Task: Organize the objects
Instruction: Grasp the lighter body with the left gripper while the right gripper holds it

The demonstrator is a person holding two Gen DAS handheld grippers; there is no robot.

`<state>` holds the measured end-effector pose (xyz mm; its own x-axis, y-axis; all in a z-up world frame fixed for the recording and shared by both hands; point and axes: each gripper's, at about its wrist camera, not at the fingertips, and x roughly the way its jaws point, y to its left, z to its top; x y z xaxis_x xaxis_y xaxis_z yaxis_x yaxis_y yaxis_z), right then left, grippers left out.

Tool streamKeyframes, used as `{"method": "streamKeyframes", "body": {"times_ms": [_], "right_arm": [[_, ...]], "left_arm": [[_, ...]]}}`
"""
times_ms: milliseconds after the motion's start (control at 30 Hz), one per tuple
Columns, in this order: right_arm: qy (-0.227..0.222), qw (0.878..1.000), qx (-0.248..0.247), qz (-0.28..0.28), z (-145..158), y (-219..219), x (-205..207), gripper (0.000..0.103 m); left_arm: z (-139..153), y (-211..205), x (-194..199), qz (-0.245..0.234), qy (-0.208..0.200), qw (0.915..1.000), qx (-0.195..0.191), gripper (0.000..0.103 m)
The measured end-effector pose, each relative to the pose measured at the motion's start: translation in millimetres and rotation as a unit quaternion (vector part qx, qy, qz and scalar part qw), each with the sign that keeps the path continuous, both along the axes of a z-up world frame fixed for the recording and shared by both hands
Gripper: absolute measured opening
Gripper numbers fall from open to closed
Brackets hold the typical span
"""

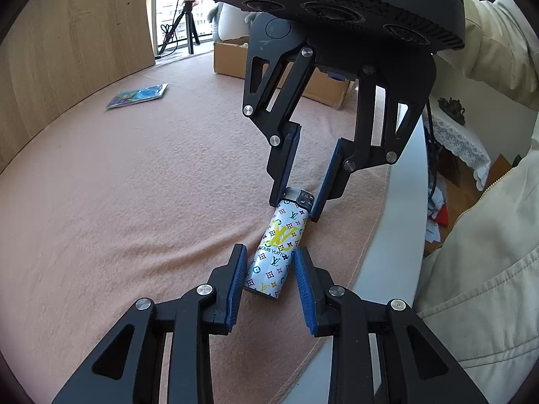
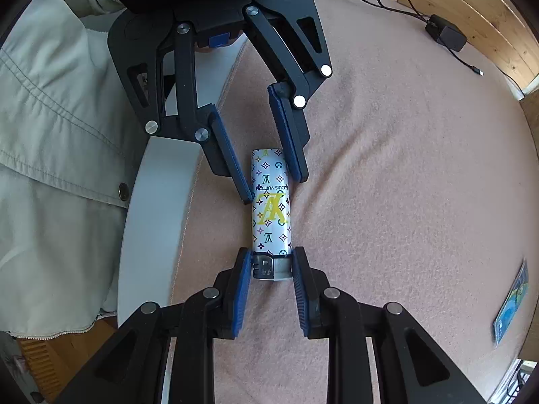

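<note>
The lighter [image 2: 271, 208] lay on the pink-covered table [image 2: 387, 168] near its edge. The right gripper [image 2: 272, 269] clenched its metal head; the left gripper [image 1: 269, 271] bracketed its base, its grip uncertain. A clean handover needed the left jaws firm before the right released.

From my feed, the lighter [image 1: 277, 247] has a glossy, smooth printed wrap and a shiny metal cap. Under it I see a pink cloth [image 1: 134, 202] with a matt, nubbly weave, hemmed at the edge, over a smooth white counter [image 1: 397, 235]. Both grippers' arms look matt black plastic with bright metal pins; their blue pads [image 2: 303, 299] look ribbed. The wall panel [image 1: 67, 33] reads as matt wood grain.
</note>
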<state>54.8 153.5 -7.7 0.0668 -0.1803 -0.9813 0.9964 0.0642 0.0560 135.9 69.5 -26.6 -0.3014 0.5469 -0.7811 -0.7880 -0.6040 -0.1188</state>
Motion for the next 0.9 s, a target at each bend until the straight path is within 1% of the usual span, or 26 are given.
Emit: {"method": "streamKeyframes", "body": {"times_ms": [167,500,700,900], "right_arm": [[0.003,1.0,0.006,0.004,2.0,7.4,0.4,0.022],[0.014,1.0,0.014,0.016,8.5,12.6,-5.9,0.022],[0.022,1.0,0.006,0.015,18.6,19.4,-14.3,0.022],[0.041,0.999,0.002,0.011,33.9,33.9,-26.0,0.022]], "left_arm": [[-3.5,10.4,6.1,-0.02,0.002,0.9997,-0.014,0.03],[1.8,7.2,12.4,-0.026,0.013,0.9995,-0.014,0.029],[13.3,6.9,10.2,-0.026,0.027,0.9991,-0.02,0.029],[28.5,14.4,3.6,-0.036,0.044,0.9981,-0.025,0.029]]}}
